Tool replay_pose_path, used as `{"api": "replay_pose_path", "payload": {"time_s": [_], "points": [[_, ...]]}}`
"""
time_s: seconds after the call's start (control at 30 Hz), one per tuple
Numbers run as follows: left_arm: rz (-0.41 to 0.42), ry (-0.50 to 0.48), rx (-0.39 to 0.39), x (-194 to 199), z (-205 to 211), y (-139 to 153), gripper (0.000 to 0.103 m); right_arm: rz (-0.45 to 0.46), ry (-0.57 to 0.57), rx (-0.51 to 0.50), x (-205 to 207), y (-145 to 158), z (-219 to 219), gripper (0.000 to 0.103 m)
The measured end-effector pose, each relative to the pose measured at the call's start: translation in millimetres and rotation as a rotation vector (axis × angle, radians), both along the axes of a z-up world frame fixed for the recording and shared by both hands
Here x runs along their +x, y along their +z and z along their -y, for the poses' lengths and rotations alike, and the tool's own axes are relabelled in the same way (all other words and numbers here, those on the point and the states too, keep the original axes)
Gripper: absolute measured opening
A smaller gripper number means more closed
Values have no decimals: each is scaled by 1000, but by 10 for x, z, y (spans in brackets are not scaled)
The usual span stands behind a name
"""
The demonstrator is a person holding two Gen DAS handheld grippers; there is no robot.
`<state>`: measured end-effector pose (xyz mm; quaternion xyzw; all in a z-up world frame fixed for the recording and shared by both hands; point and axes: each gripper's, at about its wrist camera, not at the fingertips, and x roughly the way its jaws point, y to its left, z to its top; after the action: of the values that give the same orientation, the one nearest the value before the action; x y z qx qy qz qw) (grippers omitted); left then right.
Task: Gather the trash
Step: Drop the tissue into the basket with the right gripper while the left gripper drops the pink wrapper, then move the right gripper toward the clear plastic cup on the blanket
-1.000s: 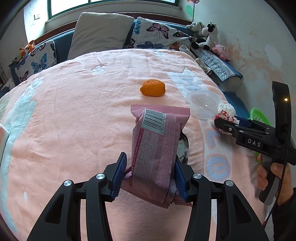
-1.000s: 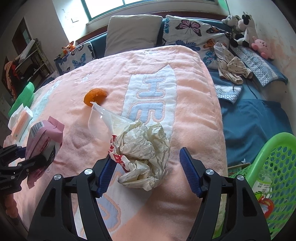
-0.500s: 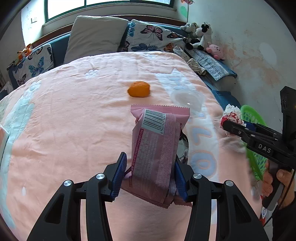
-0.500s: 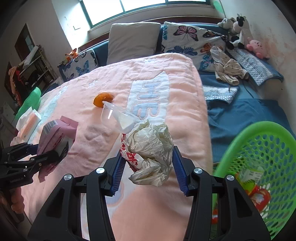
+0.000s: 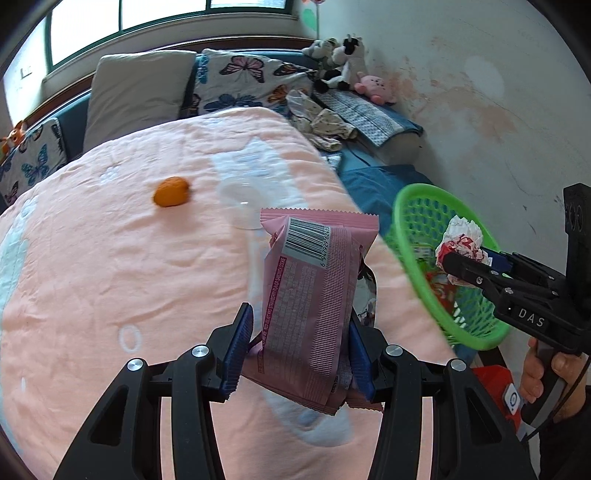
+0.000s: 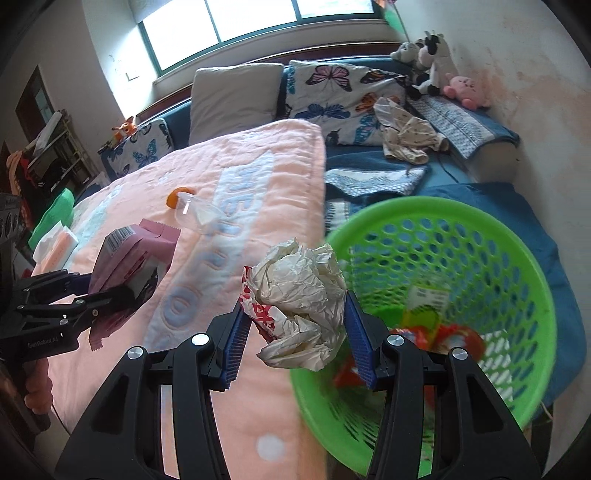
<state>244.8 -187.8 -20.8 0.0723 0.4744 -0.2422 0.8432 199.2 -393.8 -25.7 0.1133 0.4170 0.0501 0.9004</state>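
1. Trash already lies in the green basket (image 6: 532,266) on the right.
2. Right gripper (image 6: 295,332) pinches crumpled paper (image 6: 299,291) at its rim; left gripper (image 5: 301,350) pinches a pink wrapper (image 5: 314,280).
3. Plastic cup (image 5: 240,199) and orange peel (image 5: 170,191) remain, far on the blanket (image 5: 92,258).

Brightness: soft, even daylight in both views.
Light source: the window (image 6: 255,27) behind the bed, blown out to white.
Shadows: faint, only shallow ones in the folds of the pink blanket (image 5: 92,266).
Blur: the green basket (image 6: 524,258) rim and contents smear; the clear plastic cup (image 5: 242,206) is soft.
Distortion: strong fisheye bending, dark vignette in the corners.
Sharpest: the barcode on the pink wrapper (image 5: 310,295).
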Motion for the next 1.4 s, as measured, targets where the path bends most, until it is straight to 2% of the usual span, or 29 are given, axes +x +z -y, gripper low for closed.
{"api": "replay_pose_path", "payload": {"time_s": [0.5, 0.67, 0.93, 1.4], "points": [[-42, -138, -12, -160, 957, -43, 47, -25, -154, -9, -575, -76, 822, 53], [-60, -169, -6, -171, 1233, -119, 48, -26, -186, 0, -683, -101, 981, 59], [-94, -187, -3, -156, 1420, -224, 48, -28, -216, 7, -795, -124, 1158, 60], [-111, -207, -8, -145, 1570, -312, 49, -4, -233, 3, -876, -28, 1214, 66]]}}
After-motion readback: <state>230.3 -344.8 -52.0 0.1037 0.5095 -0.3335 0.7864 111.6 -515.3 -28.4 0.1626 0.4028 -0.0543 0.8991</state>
